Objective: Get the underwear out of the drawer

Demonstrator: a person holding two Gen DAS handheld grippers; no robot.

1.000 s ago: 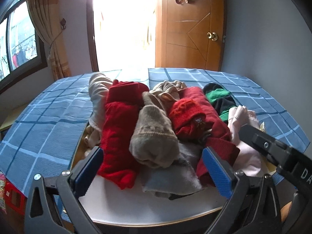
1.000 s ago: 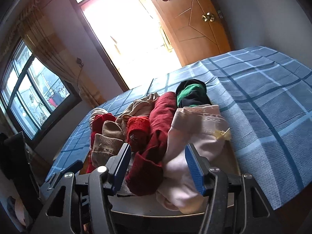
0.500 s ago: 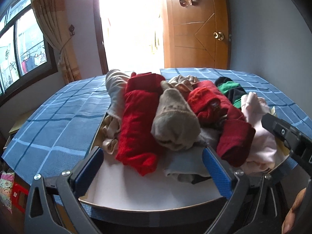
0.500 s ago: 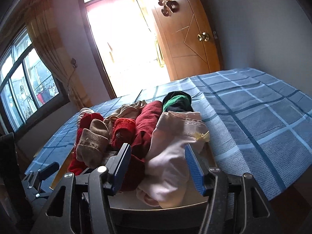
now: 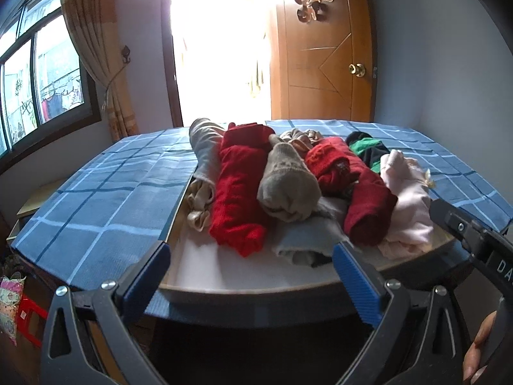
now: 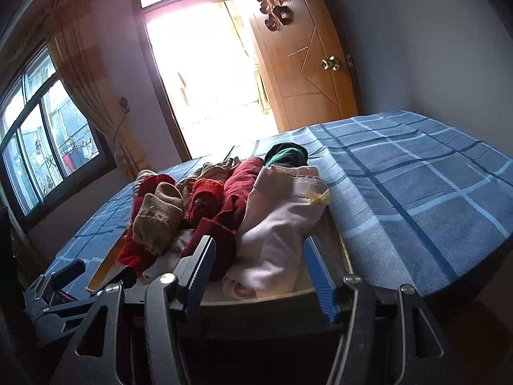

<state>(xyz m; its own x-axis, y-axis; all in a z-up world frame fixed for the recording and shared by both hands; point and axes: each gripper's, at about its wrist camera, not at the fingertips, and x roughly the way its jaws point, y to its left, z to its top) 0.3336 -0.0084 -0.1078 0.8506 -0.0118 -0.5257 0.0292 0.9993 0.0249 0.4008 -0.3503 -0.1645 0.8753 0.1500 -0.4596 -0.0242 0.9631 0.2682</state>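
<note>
The left gripper (image 5: 251,268) hovers wide apart and empty at the near edge of the open drawer (image 5: 243,288), its line falling on the red roll (image 5: 239,189) and tan roll (image 5: 288,186) just beyond. Further right lies the pale pink underwear (image 6: 279,224), at the drawer's right end, its long axis running near to far. The right gripper (image 6: 261,271) is nearer it, level, pointing forward, spread wide and empty, with the bundle's near end between its fingers.
</note>
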